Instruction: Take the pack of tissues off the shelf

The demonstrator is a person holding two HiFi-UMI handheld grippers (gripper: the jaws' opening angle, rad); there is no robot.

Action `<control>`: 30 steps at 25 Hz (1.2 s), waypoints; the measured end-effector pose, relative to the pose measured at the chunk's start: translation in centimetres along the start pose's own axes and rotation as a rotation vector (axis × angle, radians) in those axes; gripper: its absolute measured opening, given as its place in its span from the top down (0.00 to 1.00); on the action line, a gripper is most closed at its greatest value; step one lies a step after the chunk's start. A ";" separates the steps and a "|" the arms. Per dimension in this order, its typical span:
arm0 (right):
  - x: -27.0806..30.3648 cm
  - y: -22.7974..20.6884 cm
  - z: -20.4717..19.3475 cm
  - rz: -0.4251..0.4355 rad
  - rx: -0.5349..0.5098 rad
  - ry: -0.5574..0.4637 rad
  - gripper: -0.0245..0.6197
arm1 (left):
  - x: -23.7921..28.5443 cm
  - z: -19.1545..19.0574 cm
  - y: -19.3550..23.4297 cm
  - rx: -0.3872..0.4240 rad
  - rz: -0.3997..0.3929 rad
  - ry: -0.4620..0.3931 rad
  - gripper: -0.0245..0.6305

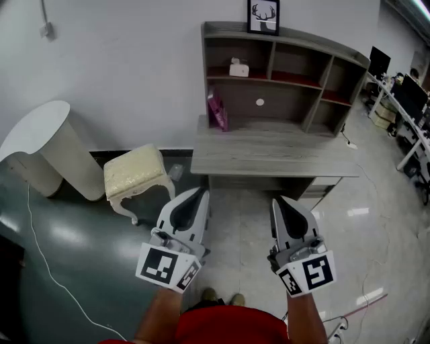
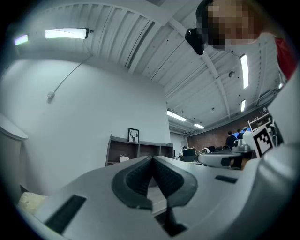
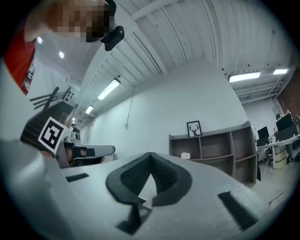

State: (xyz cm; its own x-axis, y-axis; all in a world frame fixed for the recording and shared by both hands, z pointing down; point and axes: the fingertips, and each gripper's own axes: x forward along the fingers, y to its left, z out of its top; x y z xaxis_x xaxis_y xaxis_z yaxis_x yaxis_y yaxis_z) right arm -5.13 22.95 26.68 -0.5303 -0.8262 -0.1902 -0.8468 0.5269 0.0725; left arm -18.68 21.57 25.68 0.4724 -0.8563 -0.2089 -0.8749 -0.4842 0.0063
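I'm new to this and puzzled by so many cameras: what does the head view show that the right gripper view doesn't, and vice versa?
Only the head view: the cream cushioned stool and the pink packet on the grey desk. Only the right gripper view: the ribbed white ceiling and its strip lights. Both: the grey wooden shelf unit, the framed antler picture on top, the white pack of tissues on its shelf, and the right gripper, fingers shut.

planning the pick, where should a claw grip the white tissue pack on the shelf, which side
Likely its left and right ends, from the open front: the small white tissue pack lies in the upper-left compartment of the grey-brown wooden shelf.
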 end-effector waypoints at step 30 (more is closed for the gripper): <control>6.4 -1.6 -3.6 -0.081 -0.014 0.024 0.95 | 6.8 -1.9 5.9 -0.019 -0.081 -0.023 0.95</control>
State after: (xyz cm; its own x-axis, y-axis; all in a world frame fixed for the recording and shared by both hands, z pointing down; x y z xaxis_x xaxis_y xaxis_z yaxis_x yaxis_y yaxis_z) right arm -7.28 16.12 28.87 -0.4611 -0.8704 -0.1724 -0.8872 0.4557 0.0720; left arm -20.44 12.50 26.19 0.5384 -0.8102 -0.2320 -0.8320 -0.5548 0.0067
